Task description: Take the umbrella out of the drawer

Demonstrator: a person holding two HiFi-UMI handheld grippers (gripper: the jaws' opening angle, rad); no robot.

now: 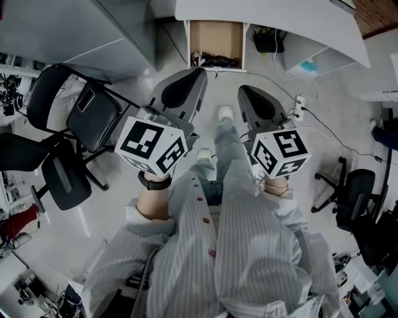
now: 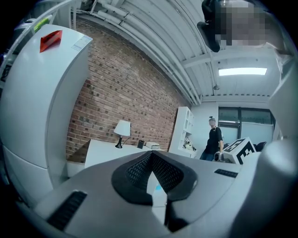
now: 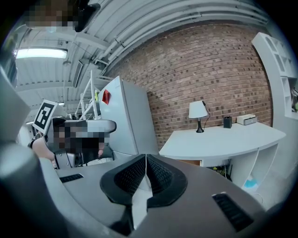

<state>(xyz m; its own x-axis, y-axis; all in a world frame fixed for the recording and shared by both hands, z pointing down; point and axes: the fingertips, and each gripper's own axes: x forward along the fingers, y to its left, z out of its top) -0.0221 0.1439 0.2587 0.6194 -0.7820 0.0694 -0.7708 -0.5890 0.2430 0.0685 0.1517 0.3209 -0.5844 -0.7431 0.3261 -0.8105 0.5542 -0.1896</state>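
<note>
I stand in front of a white desk [image 1: 267,15], and its wooden drawer [image 1: 216,34] is pulled open toward me. At the near edge of the drawer lies a dark bundle [image 1: 217,61]; it is too small for me to say surely that it is the umbrella. My left gripper [image 2: 151,154] has its jaws closed, pad against pad, with nothing between them. My right gripper [image 3: 145,156] is closed in the same way and is also empty. I hold both side by side above the pale floor [image 1: 124,205], pointing toward the drawer but well apart from it. Two black chairs [image 1: 87,112] stand at my left. A small lamp [image 3: 198,111] stands on the desk before the brick wall [image 3: 209,69].
</note>
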